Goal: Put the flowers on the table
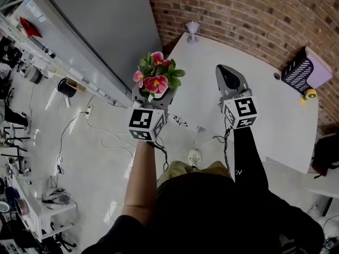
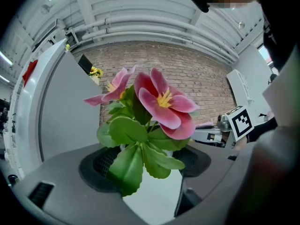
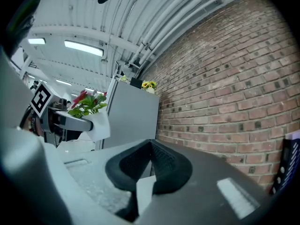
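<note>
Pink flowers [image 1: 156,78] with green leaves stand in a small white pot [image 2: 157,191]. My left gripper [image 1: 153,97] is shut on the pot, its jaws wide around the pot's sides, and holds it upright in the air by the left edge of the white table [image 1: 265,105]. The left gripper view is filled by the flowers [image 2: 159,102]. My right gripper [image 1: 226,73] hovers over the table, shut, with nothing in it. The right gripper view shows its pads [image 3: 159,158] meeting, with the potted flowers [image 3: 86,102] off to the left.
A brick wall [image 1: 238,15] runs behind the table. On the table are a small lilac vase [image 1: 192,29] at the far corner, a black perforated rack [image 1: 299,70] and a yellow object [image 1: 310,94] at the right. A grey partition [image 1: 100,30] stands left; cables [image 1: 100,136] lie on the floor.
</note>
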### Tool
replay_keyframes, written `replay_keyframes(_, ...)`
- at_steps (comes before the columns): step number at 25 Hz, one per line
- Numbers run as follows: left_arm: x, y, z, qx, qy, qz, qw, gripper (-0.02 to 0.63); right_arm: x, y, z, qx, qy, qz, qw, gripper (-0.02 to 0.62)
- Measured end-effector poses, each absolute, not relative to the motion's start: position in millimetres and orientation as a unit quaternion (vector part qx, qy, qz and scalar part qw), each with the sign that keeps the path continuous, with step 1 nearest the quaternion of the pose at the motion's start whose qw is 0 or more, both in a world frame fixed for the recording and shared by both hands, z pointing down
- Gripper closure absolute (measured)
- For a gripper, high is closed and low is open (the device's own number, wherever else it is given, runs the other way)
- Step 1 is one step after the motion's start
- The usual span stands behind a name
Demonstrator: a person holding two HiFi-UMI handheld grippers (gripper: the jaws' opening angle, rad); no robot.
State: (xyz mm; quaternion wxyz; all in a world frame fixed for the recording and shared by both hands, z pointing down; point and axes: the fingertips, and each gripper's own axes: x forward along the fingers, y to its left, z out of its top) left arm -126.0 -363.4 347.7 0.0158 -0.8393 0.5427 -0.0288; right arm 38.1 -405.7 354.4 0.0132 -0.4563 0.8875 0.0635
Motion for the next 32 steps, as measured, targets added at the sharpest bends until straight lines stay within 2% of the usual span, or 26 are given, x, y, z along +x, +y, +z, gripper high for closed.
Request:
replay_keyframes(18, -99.9, -416.7, 355.3, -0.846, 0.531, -0.032, 0.036, 0.265, 56.2, -455.0, 372.4, -0.455, 0.889, 0.044, 0.023, 0.595)
replay_keyframes(24, -110.2, -440.2, 371.9, -0.851, 0.525, -0.026, 0.019, 0.265, 47.3, -468.9, 380.4, -0.46, 0.887, 0.035, 0.012, 0.595)
replay_keyframes(32, -110.2, -470.7, 440.5, -0.86, 0.508, -0.039, -0.031, 0.265, 43.6, -484.7, 402.4, -0.468, 0.883, 0.025, -0.021, 0.595)
